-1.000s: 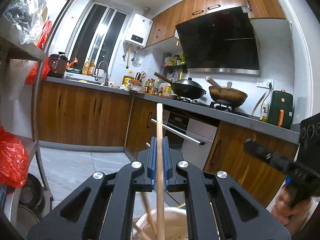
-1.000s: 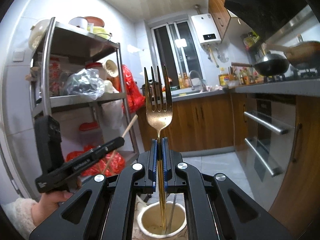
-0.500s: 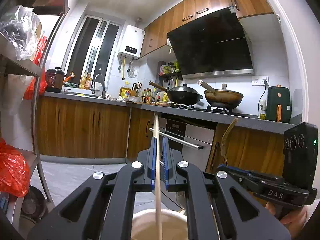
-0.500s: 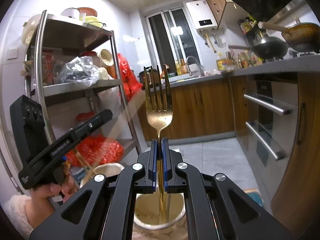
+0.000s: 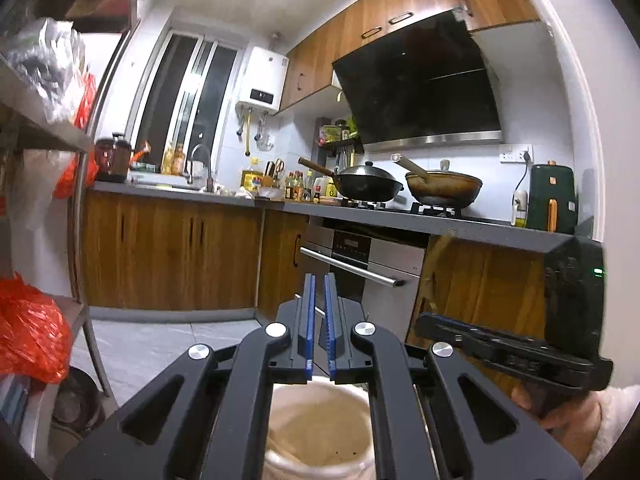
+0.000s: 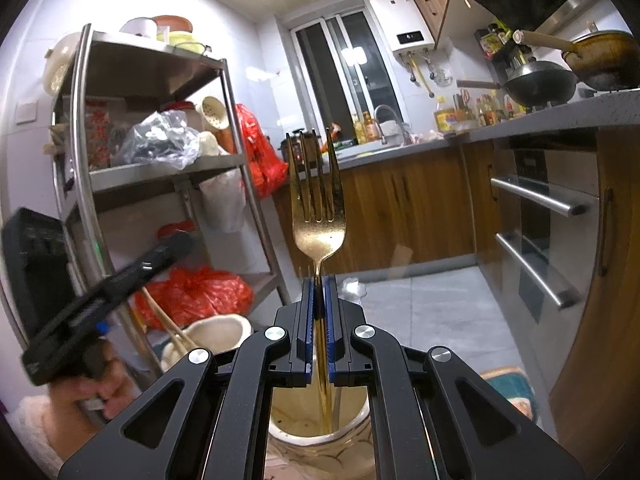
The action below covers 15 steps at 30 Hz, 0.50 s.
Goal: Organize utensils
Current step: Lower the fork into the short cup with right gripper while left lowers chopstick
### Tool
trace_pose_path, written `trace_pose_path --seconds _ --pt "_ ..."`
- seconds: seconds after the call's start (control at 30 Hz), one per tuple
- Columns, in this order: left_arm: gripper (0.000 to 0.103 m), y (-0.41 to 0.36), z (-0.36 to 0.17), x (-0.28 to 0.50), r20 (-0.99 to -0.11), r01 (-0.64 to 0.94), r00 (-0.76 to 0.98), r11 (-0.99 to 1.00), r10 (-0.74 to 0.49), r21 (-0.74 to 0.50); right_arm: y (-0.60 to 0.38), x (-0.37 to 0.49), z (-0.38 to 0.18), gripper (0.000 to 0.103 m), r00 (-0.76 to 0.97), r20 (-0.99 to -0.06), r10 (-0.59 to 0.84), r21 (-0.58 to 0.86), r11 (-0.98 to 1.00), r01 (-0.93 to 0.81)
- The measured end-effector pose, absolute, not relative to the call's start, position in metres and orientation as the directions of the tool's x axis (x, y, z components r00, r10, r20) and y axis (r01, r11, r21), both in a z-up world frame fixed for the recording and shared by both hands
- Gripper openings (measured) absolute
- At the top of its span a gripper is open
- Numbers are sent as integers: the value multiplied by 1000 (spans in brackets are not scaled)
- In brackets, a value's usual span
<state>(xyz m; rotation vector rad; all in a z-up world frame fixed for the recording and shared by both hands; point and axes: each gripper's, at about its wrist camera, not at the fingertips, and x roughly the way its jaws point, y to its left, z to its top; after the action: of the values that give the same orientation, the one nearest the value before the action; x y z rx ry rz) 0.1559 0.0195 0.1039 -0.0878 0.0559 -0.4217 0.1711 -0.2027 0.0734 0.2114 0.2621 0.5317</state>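
My left gripper (image 5: 319,280) is open by a narrow gap and holds nothing; it hovers over a cream ceramic holder (image 5: 318,428). In the right wrist view that holder (image 6: 212,334) shows wooden chopsticks (image 6: 162,320) leaning in it, under the left gripper (image 6: 120,284). My right gripper (image 6: 319,280) is shut on a gold fork (image 6: 318,208), tines up, with the handle reaching down into a second cream holder (image 6: 320,428). A thin utensil stands in that holder too. The right gripper (image 5: 500,344) shows at the right of the left wrist view.
A metal shelf rack (image 6: 160,172) with bags and bowls stands at the left. Wooden cabinets and an oven (image 5: 360,268) run along the kitchen counter (image 5: 440,224), which carries a wok and a pan. The floor is grey tile (image 6: 432,304).
My left gripper let go of the wooden chopstick, which dropped out of its jaws into the holder, and the jaws opened slightly. The right gripper kept the fork and shifted a little.
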Motion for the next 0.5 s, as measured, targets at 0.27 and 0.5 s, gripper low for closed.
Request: trace_pose_path --seconds 0.27,0.5 --pt "5 27 104 154 -36 377 924 922 -381 -83 -189 181 57 6 811 -280 514 241 855 -459" --pt "5 31 105 149 -37 366 928 926 -370 -86 -196 182 55 6 830 -295 474 247 877 -412"
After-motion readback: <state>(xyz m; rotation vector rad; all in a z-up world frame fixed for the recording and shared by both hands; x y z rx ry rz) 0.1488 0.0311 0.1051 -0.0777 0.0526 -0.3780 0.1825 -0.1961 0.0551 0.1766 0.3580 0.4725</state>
